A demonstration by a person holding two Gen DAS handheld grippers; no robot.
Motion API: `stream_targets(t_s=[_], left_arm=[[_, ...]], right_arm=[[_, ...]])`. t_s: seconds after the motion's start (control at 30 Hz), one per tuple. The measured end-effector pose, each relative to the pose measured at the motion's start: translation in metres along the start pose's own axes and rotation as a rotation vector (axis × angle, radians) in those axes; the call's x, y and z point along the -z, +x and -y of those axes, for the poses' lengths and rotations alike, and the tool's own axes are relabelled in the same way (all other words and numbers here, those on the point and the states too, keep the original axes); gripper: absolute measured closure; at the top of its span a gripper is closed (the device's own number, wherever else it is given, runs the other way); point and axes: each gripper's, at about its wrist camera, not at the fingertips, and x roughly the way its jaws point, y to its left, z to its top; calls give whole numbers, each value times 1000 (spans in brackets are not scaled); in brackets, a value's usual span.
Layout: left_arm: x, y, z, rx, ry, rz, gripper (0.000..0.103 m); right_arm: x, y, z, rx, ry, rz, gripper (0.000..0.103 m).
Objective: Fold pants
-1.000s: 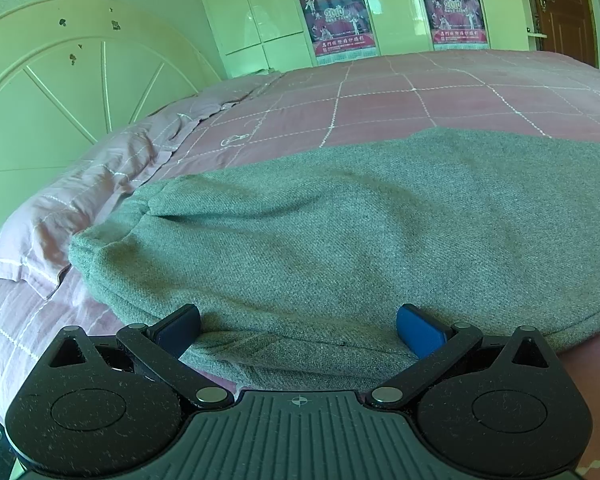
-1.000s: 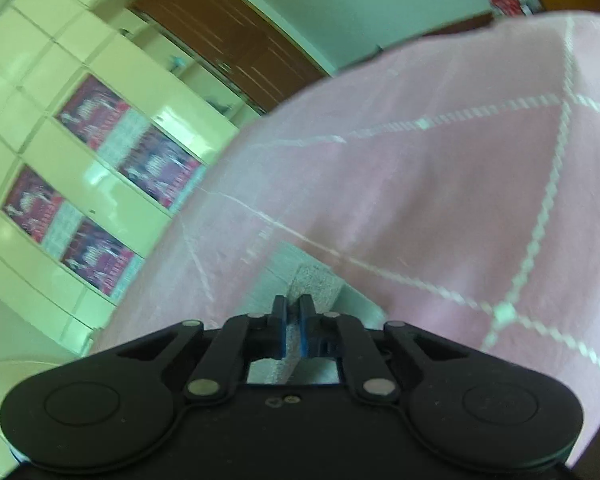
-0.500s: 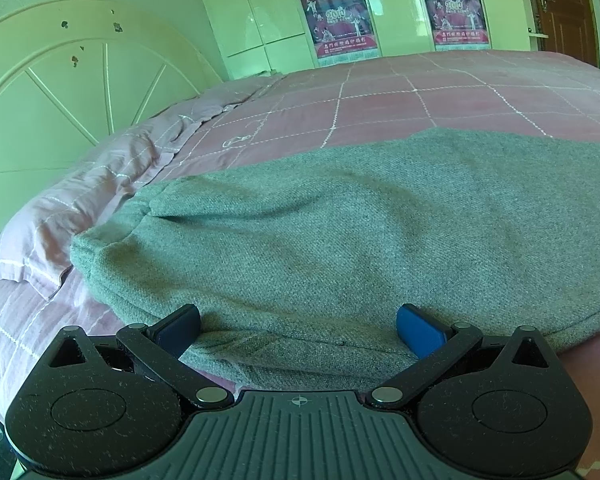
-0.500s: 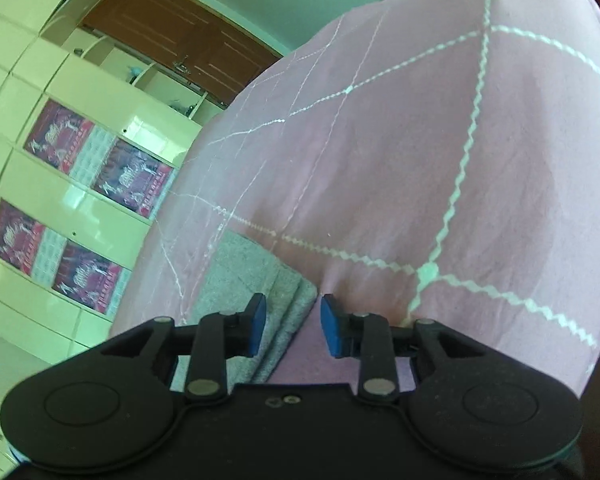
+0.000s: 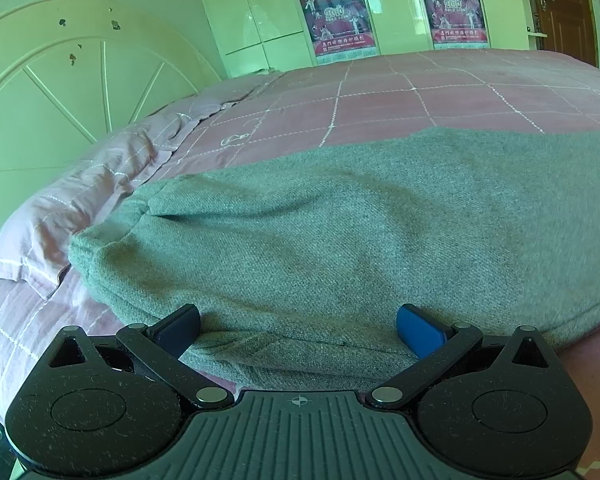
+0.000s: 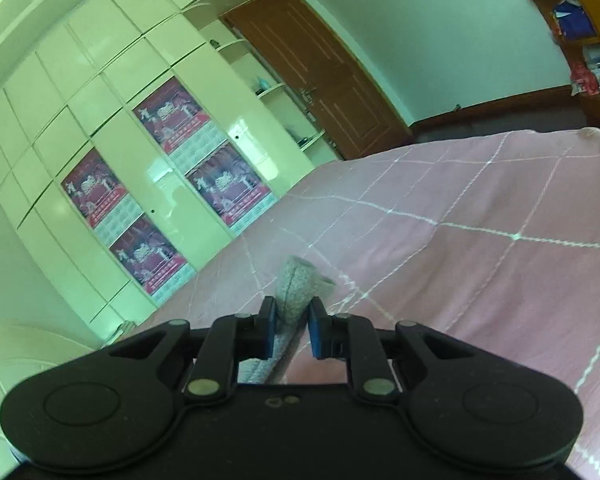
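A wide bed (image 5: 440, 96) with a pink checked cover fills the room, and behind it stands a pale wardrobe (image 6: 112, 92) with red posters on the doors. On the near side of the bed lie the grey pants (image 5: 340, 232), spread rather flat, with one rounded end toward the pillow (image 5: 68, 216).

The folding seems to me only at its beginning: the cloth lies long and broad, no finished fold is visible, so most of the work remains.

The left gripper (image 5: 298, 326) rests at the near edge of the pants with its jaws wide apart, holding nothing. The right gripper (image 6: 292, 328) is closing on a small bunch of the grey cloth, which stands up between its pads.

On one poster (image 5: 338, 18) I can read "2010"; the other characters are too small.
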Motion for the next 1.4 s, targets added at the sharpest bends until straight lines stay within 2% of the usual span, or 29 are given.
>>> stream_targets(t_s=[0.03, 0.1, 0.13, 0.2, 0.27, 0.37, 0.43, 0.57, 0.73, 0.77, 0.8, 0.87, 0.97, 1.07, 1.13, 1.3, 1.4], left_arm=[[0, 0, -1, 4, -3, 0, 0], [1, 0, -2, 8, -1, 2, 0], [1, 0, -2, 9, -1, 2, 0], [1, 1, -4, 13, -1, 0, 0], [1, 2, -5, 11, -3, 1, 0], [2, 1, -4, 4, -9, 6, 0], [3, 1, -5, 6, -12, 9, 0], [2, 2, -9, 18, -43, 9, 0], [1, 3, -9, 24, -36, 4, 0], [1, 3, -10, 24, -36, 2, 0], [0, 3, -10, 22, -38, 2, 0], [1, 3, -9, 18, -37, 7, 0], [2, 2, -9, 22, -42, 18, 0], [3, -1, -14, 44, -44, 27, 0], [0, -5, -23, 69, -57, 27, 0], [-3, -10, -65, 40, -209, 51, 0], [-4, -1, -94, -5, -297, 43, 0]], right_arm=[[8, 10, 19, 48, 39, -38, 96], [37, 36, 69, 198, 186, -199, 97], [46, 34, 83, 162, 256, -182, 98], [48, 25, 80, 137, 267, -155, 92], [45, 19, 69, 158, 216, -153, 86], [37, 0, 64, 230, 194, -85, 76], [35, -9, 60, 240, 166, -69, 76], [39, -10, 29, 139, 62, -98, 76], [50, 5, -29, -28, -19, -179, 74], [52, 10, -45, -61, -36, -204, 66], [56, 13, -57, -87, -53, -222, 51], [66, 16, -85, -149, -106, -255, 39], [84, 27, -127, -233, -189, -341, 39], [106, 38, -168, -295, -266, -416, 31], [118, 42, -193, -332, -324, -447, 31], [145, 67, -267, -449, -493, -426, 23], [166, 92, -304, -486, -583, -459, 20]])
